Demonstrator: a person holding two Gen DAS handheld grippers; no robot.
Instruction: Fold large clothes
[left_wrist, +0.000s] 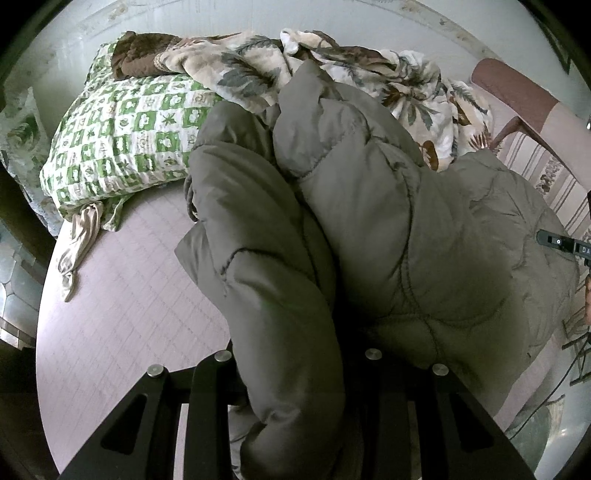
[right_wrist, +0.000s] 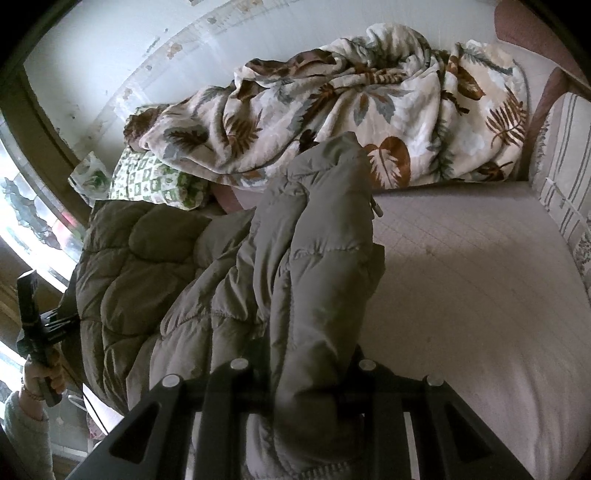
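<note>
Jacket (left_wrist: 424, 229), a grey-green quilted one, hangs bunched between both tools above the bed (left_wrist: 122, 295), in front of the leaf-print blanket (right_wrist: 369, 107) heaped at the wall. The left tool (left_wrist: 295, 406) pinches one padded fold and the right tool (right_wrist: 310, 398) pinches another; each fold runs straight away from its tool toward the blanket. The jacket's long axis, by my reading, spans from tool to tool, parallel to the blanket, so neither hand is nearer.

Pale wall (right_wrist: 110, 55) (scuffed) behind bed (right_wrist: 480, 277).
</note>
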